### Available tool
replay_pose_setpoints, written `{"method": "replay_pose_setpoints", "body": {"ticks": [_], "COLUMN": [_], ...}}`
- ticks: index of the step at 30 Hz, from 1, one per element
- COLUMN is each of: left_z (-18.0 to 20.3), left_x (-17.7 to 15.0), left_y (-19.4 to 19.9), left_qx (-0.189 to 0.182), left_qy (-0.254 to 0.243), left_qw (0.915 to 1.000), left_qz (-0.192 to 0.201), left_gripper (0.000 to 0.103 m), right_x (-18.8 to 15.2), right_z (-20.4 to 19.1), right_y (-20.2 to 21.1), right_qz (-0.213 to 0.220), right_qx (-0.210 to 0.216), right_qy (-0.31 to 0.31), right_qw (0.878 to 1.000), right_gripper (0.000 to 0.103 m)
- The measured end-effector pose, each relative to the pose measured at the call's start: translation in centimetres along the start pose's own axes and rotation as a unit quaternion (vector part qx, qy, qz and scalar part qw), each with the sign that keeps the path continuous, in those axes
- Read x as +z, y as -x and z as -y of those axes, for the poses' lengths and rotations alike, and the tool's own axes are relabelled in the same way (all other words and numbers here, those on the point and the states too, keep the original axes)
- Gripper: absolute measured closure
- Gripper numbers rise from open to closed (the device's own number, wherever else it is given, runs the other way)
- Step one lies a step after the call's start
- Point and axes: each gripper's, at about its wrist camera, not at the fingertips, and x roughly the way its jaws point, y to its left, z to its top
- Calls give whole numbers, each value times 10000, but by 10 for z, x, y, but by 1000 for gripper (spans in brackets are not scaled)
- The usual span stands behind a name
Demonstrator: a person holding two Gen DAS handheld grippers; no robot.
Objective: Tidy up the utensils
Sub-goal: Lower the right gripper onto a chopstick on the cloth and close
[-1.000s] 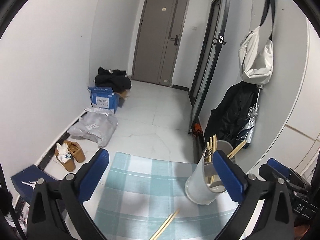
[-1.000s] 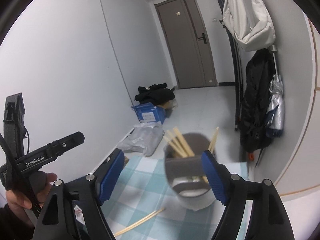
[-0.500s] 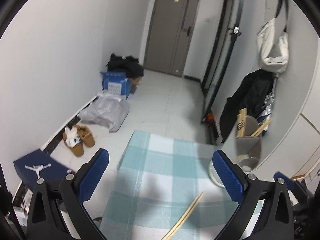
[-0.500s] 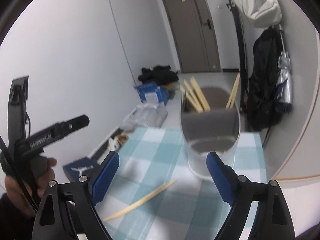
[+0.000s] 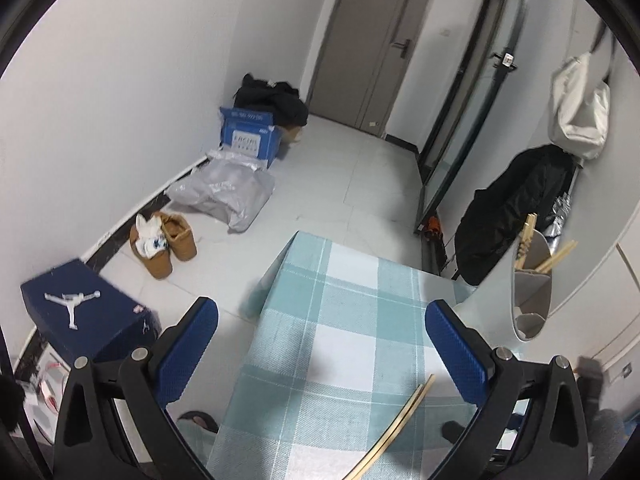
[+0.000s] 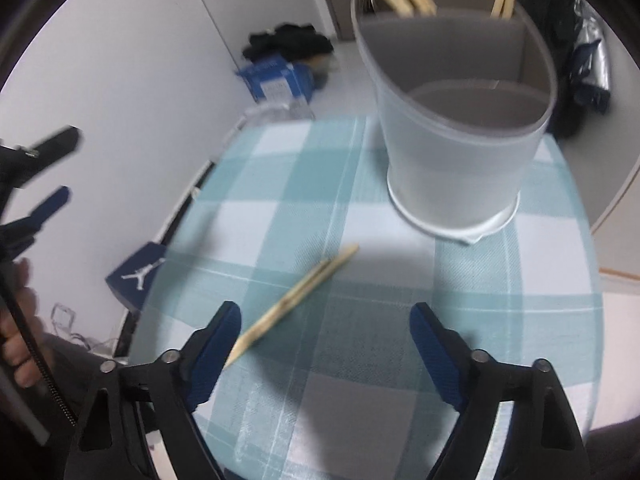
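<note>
A pair of wooden chopsticks [image 6: 296,300] lies slantwise on the teal-and-white checked cloth [image 6: 280,184], just beyond my right gripper [image 6: 326,344]. The pair's near end lies by the left finger. That gripper's jaws are closing, and nothing is between the pads. Behind the pair stands a grey divided utensil holder [image 6: 460,160] with more chopsticks in its far compartments. In the left wrist view my left gripper [image 5: 322,344] is open over the cloth [image 5: 344,320]. There the chopsticks [image 5: 400,428] lie low on the right and the holder [image 5: 528,292] stands at the right edge.
The left gripper [image 6: 64,168] and the person's hand [image 6: 16,340] show at the right wrist view's left edge. Beyond the table, on the floor, are a dark blue shoebox [image 5: 88,316], brown boots [image 5: 164,244], plastic bags [image 5: 228,192] and a blue box [image 5: 250,140]. A black coat [image 5: 508,216] hangs at the right.
The right gripper has sunk and tipped down toward the table, so holder and chopsticks loom larger. The left gripper has also dropped and swung left. The holder slid to its right edge.
</note>
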Motion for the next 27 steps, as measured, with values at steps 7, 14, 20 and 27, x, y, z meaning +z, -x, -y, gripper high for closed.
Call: {"method": "replay_pose_setpoints", "body": {"ticks": [7,14,20,27], "left_z": [-11,-19,-26,-25], "left_x": [1,1,4,6], "left_y": [-4,-7,-8,-10], "left_qx": [71,44,3,-33], "left_qy": [195,369,568,623], "left_qw": [9997,9990,9978,9974], "left_qz": [-135,-266,-338,-366], "left_gripper": [1,1,1,1], "right_x": [3,5,10,20], "right_z": [-14,-36,-39,-33], "right_y": [-39,-49,-52,-56], "right_qz": [-480,-512,-967,-1206], "right_qx": [-236,-632,-810,-890], "right_qy": [64,444,985,1171], "right_qw": [9986,9957,9871,9817], "right_gripper": [65,77,85,87]}}
